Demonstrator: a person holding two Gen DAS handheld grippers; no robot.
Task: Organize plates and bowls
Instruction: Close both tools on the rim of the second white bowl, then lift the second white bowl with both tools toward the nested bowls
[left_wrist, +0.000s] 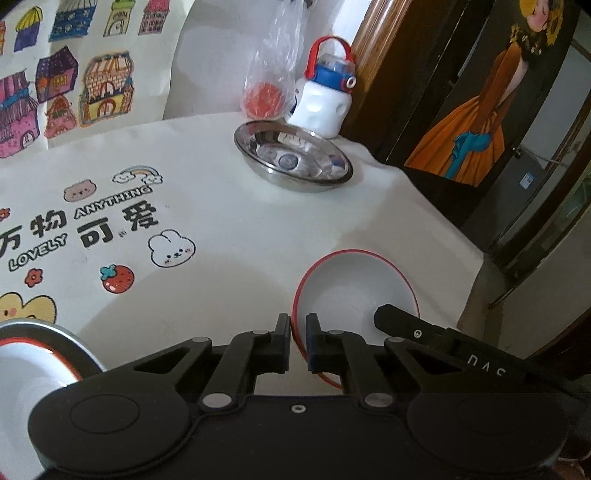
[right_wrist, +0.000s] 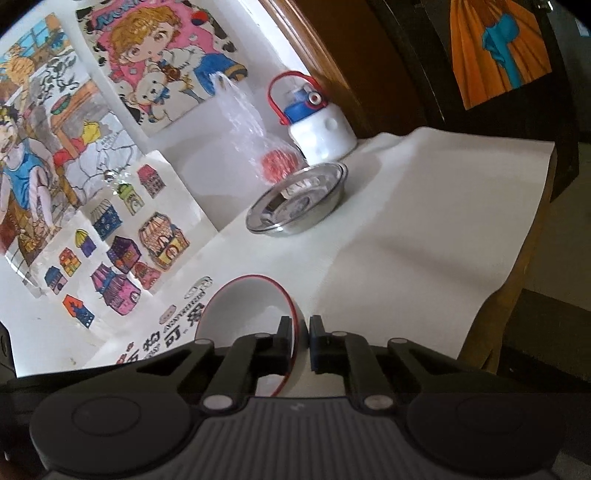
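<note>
The round table under its white cloth, printed with cartoon animals and lettering, carries everything here. Toward its far edge sits a shallow stainless-steel dish, with a clear plastic bag holding something red and a white water bottle with a blue lid and red handle just behind it. At the near left corner of the left wrist view, a second red-rimmed white bowl appears to rest on a grey metal plate, though the fisheye edge cuts it off.

The white ceramic bowl with a thin red rim is held between both tools. The left gripper is closed down on the rim at one side, one finger inside the bowl and one outside. The right gripper pinches the rim in the same way; its black fingers show over the bowl's far side in the left view. The bowl looks tipped and, I judge, just clear of the cloth.

The risk is the thin grip on glazed rim: if the two hands drift apart or roll unevenly, the bowl could twist out, drop, and chip on the table or strike the steel dish.
</note>
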